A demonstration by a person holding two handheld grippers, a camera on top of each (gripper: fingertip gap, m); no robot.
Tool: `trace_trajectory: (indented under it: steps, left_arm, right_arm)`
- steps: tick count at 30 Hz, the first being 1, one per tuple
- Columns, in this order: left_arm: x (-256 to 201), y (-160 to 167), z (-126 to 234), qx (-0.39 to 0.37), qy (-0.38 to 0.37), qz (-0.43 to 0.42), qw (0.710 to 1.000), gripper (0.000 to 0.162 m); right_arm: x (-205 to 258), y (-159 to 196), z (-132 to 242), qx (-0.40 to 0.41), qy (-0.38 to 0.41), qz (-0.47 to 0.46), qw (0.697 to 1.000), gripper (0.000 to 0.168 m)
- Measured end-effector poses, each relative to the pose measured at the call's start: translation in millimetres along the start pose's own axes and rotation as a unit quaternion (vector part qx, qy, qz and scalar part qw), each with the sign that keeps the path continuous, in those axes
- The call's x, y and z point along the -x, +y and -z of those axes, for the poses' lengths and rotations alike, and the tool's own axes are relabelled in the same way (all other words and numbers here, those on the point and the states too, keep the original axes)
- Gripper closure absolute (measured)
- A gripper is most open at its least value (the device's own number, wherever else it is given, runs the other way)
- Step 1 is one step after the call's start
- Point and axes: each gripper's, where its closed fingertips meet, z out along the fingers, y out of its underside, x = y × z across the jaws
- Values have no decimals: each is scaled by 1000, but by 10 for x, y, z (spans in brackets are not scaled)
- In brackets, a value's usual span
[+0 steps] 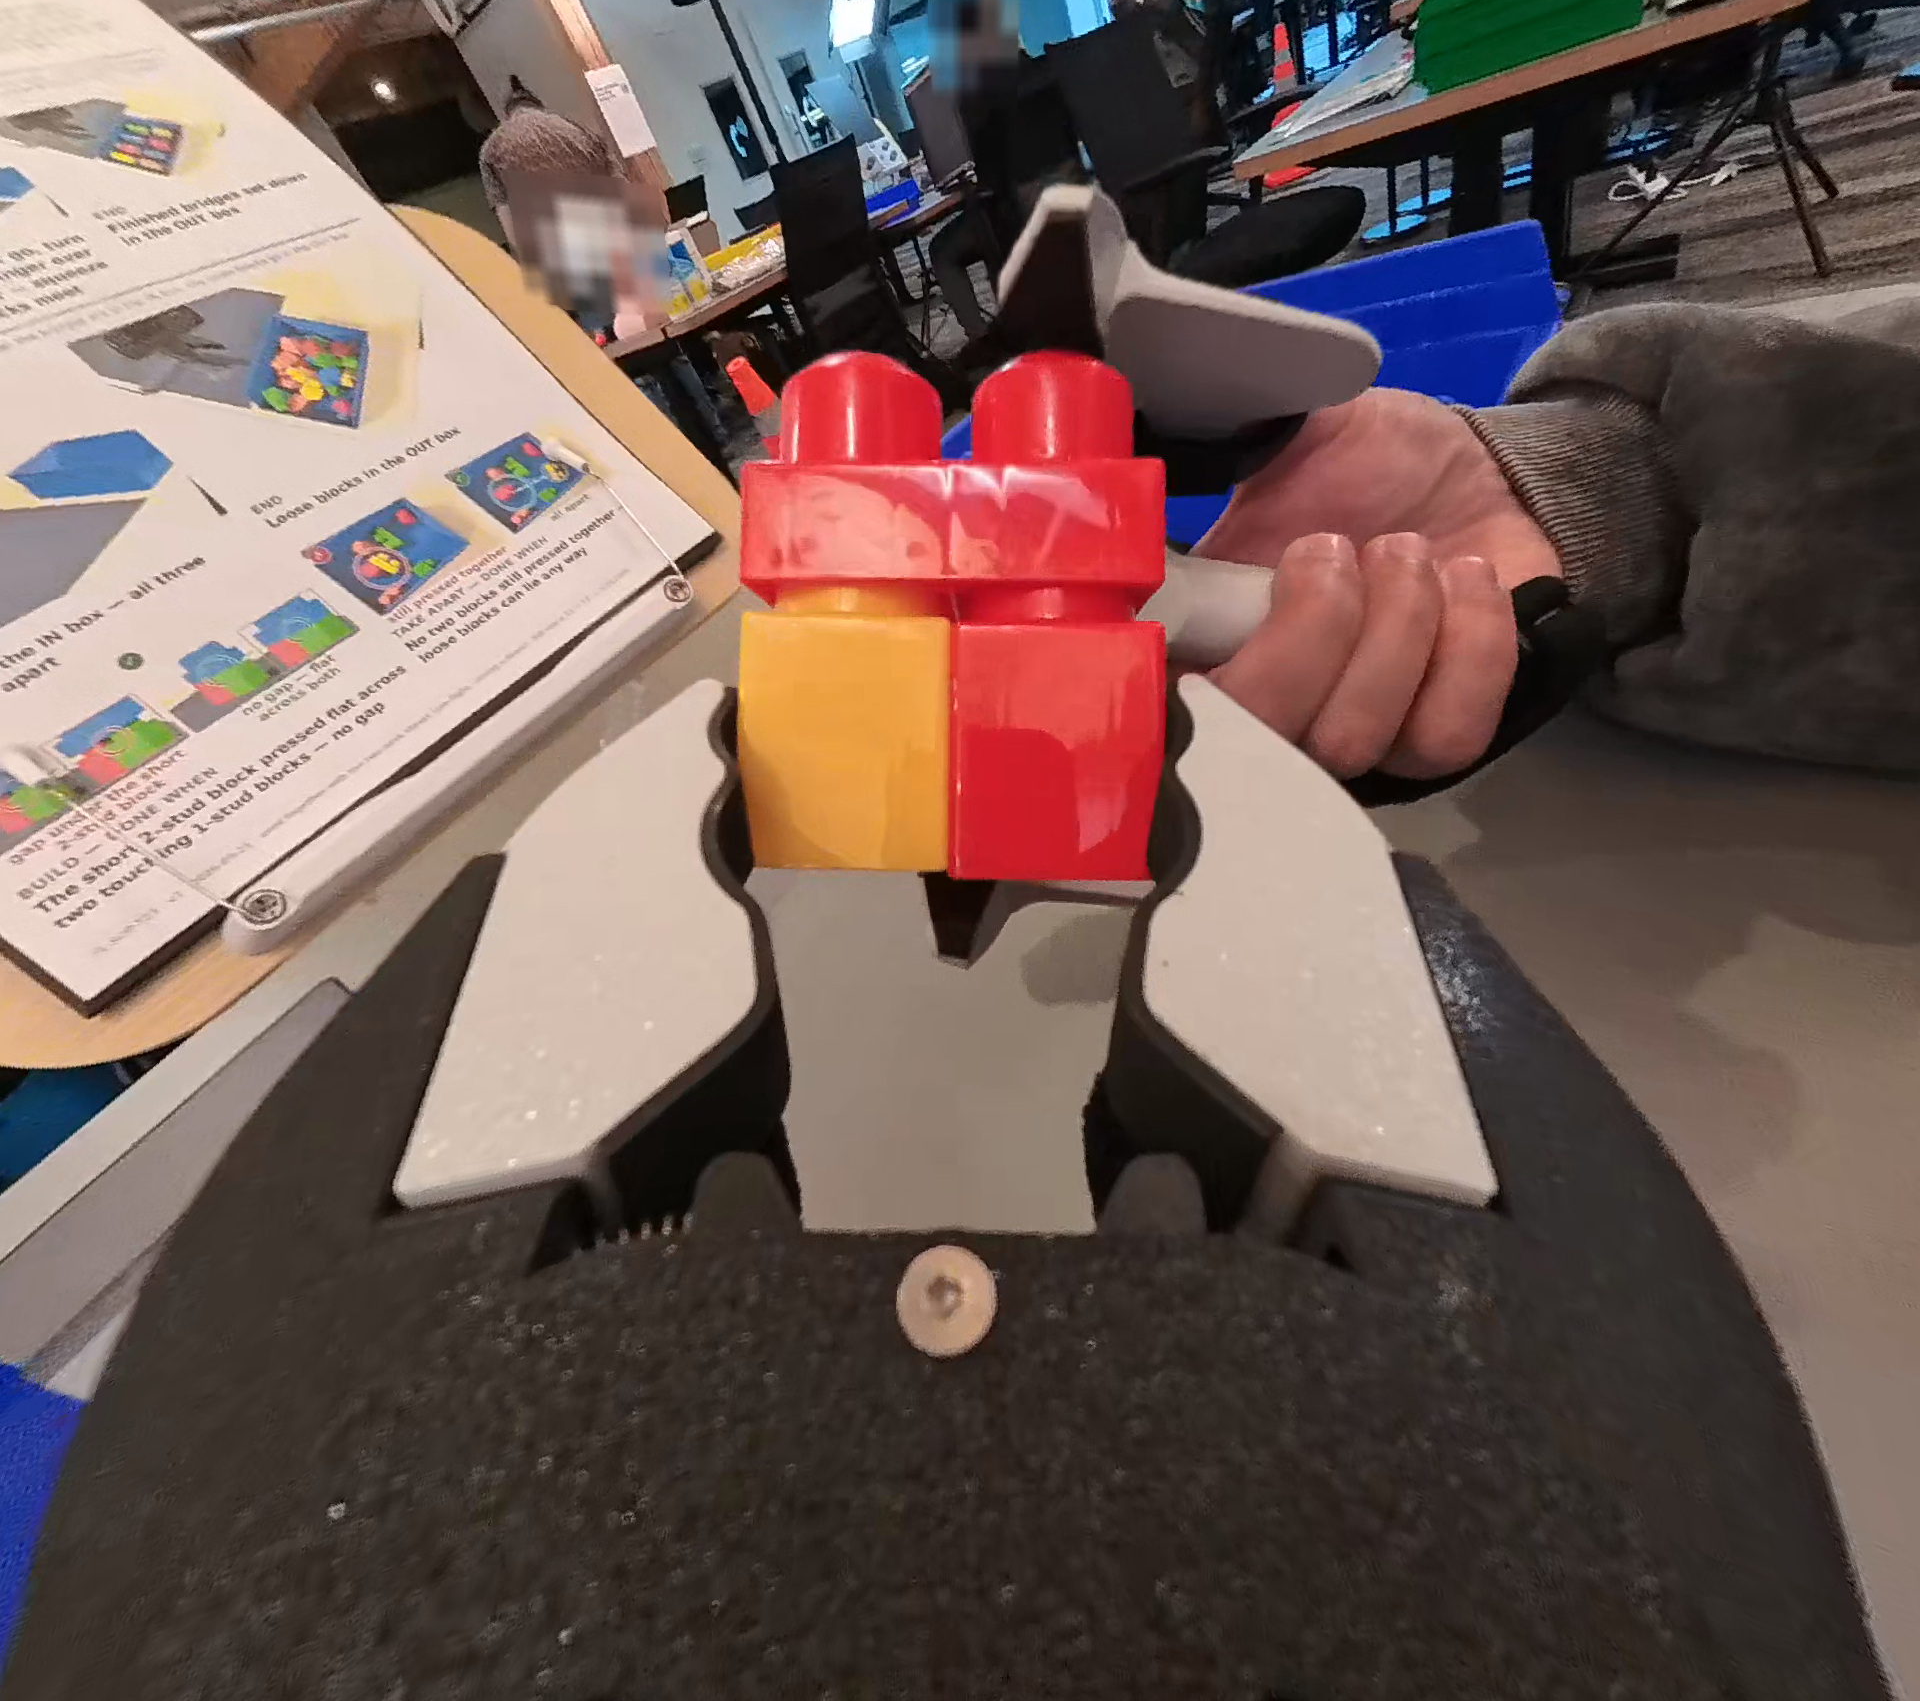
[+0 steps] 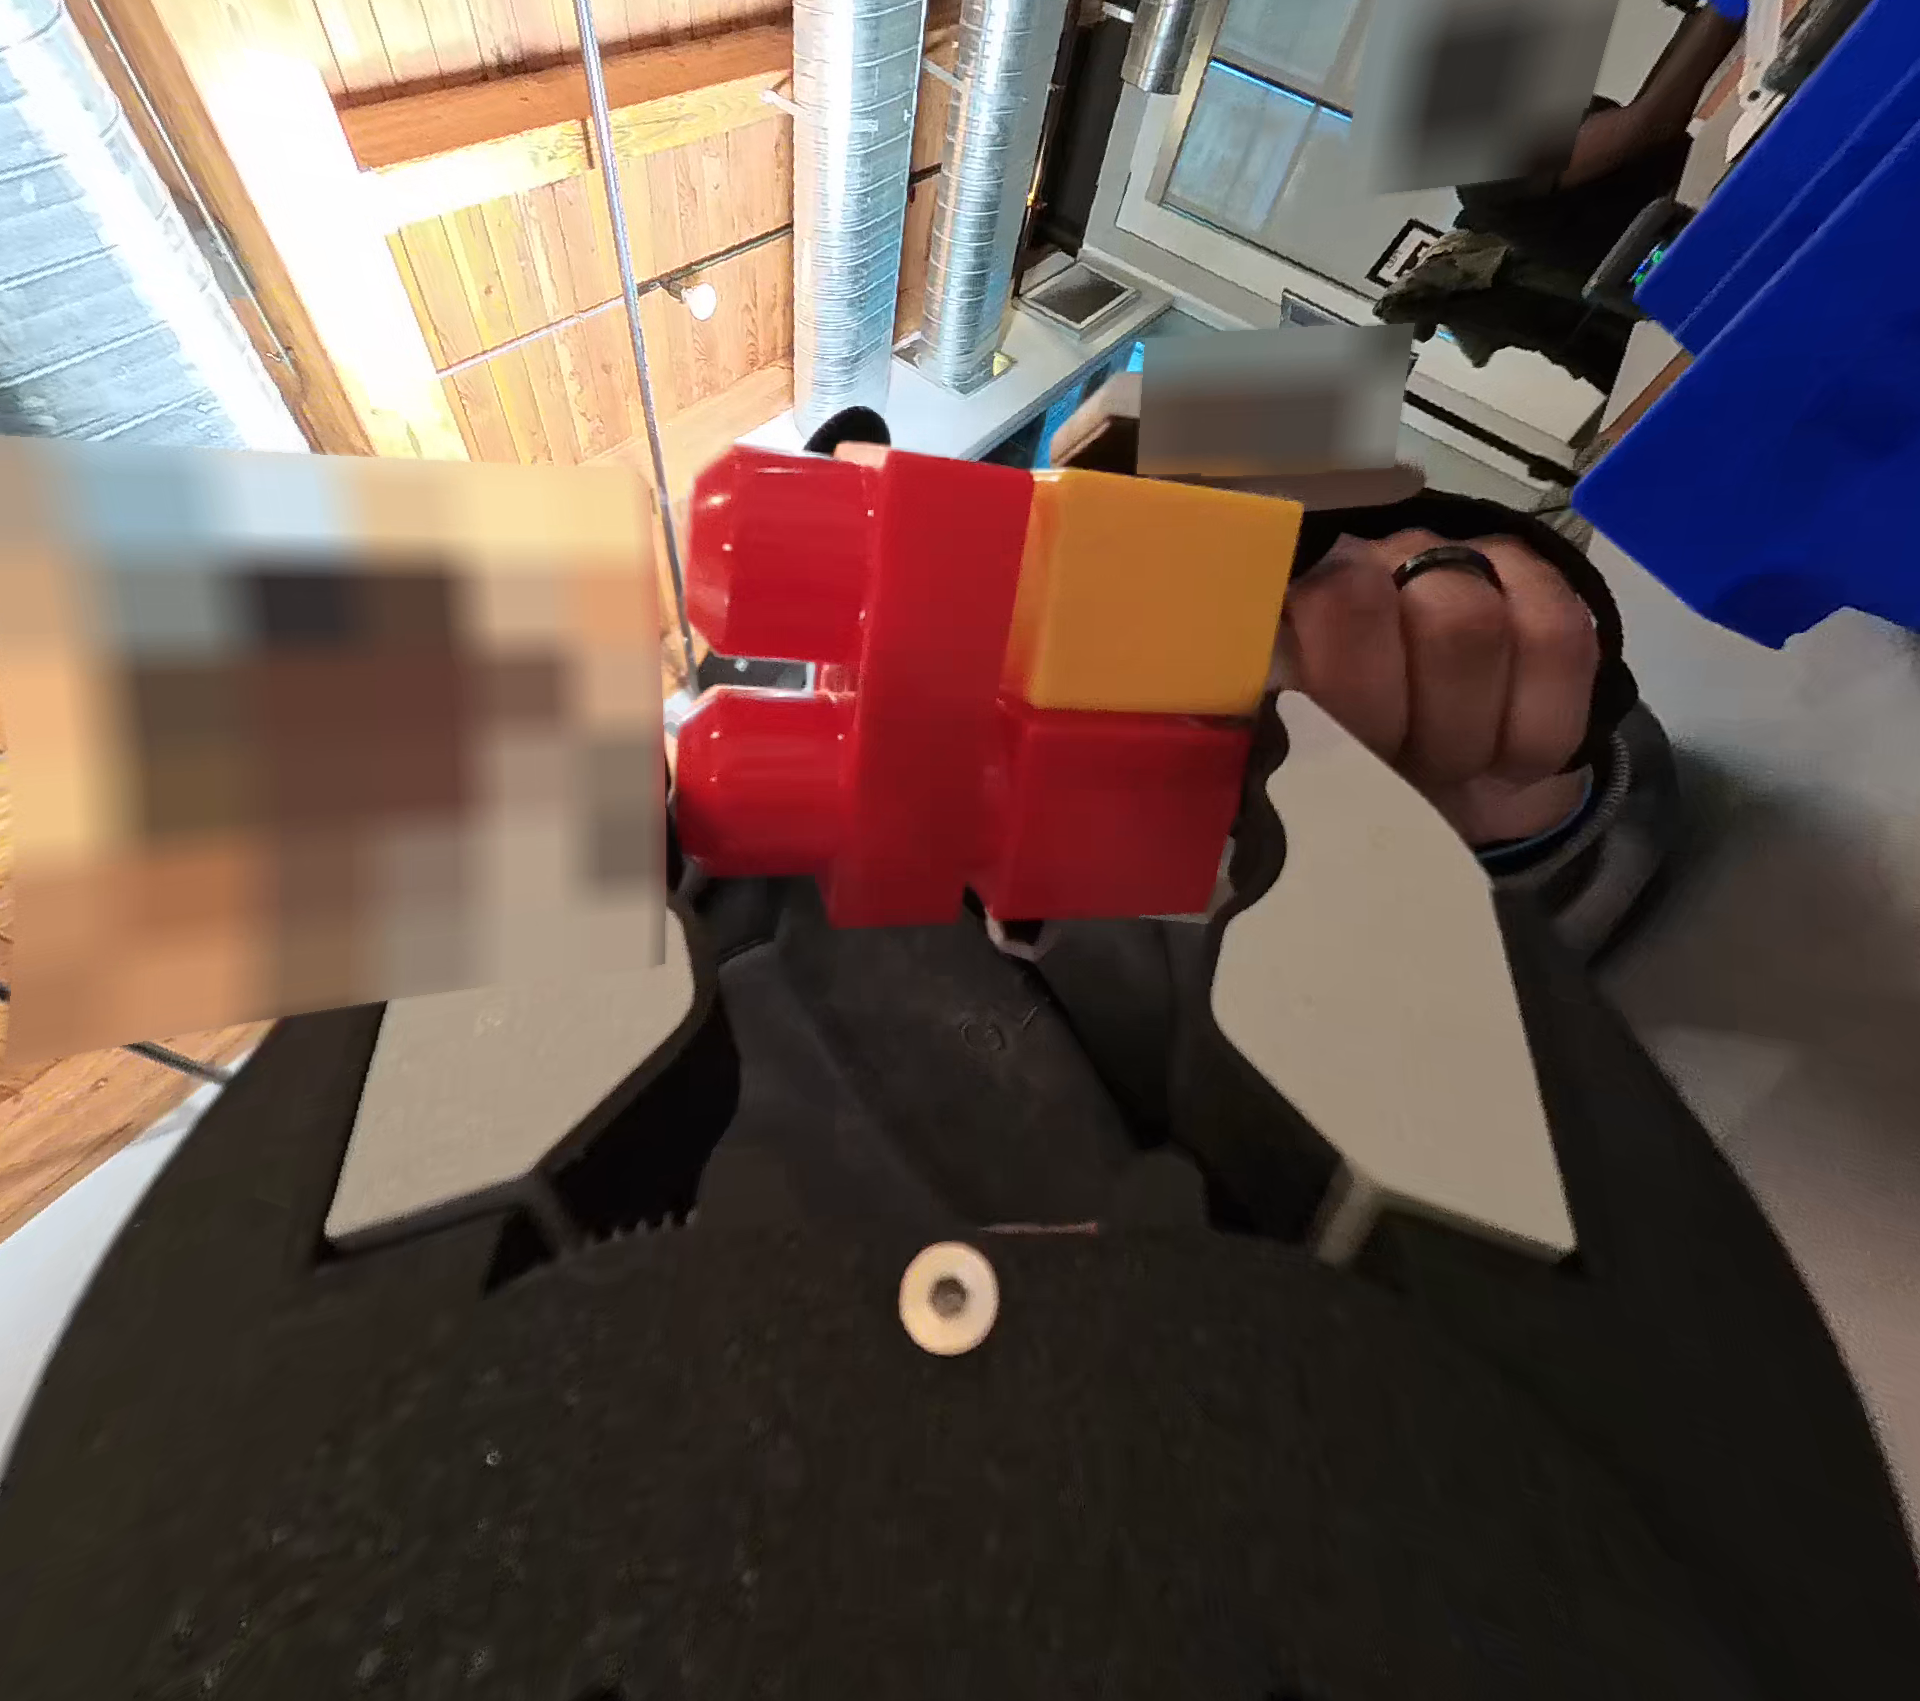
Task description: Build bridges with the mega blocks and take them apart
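While the left gripper (image 1: 951, 778) points forward over the grey table (image 1: 1621, 976), its two pale fingers (image 1: 623, 903) are closed on the sides of a small bridge of blocks, pressing the yellow block (image 1: 844, 742) on the left and the red block (image 1: 1055, 747) on the right. These two single-stud blocks sit side by side and touching, and a red two-stud block (image 1: 951, 524) lies flat across their tops with its studs upward. Just beyond the bridge, on its right, a hand (image 1: 1382, 591) in a grey sleeve holds the right gripper (image 1: 1132, 321), whose pale finger reaches up past the far side of the top studs. An instruction sheet (image 1: 260, 508) on a board leans at the left, and a blue bin (image 1: 1434, 301) stands behind the hand. From the right wrist view the bridge appears turned on its side, studs pointing left, the red two-stud block (image 2: 925, 685) in the middle, the yellow block (image 2: 1153, 591) above the red block (image 2: 1122, 810). The right gripper (image 2: 956, 913) has its fingers (image 2: 1382, 1059) spread wide at either side below the bridge; whether they touch it I cannot tell. A hand (image 2: 1455, 664) wearing a dark ring is just right of the blocks, and a blue bin (image 2: 1787, 363) fills the right edge.
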Motion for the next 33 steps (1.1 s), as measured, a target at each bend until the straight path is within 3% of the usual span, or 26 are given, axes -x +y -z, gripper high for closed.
trace_trajectory:
  steps: [25, 30, 33]
  left_arm:
    - [-28, 269, -69, 47, 18, 5, 999, 87]
    - [-77, 132, -27, 28, 14, -17, 999, 87]
    - [-120, 7, 48, 10, 15, -29, 999, 87]
  right_arm:
    - [-234, 40, 128, 11, 71, 18, 997, 69]
    - [-114, 98, 84, 36, 37, 35, 998, 69]
    - [-27, -92, 128, -18, 2, 39, 999, 62]
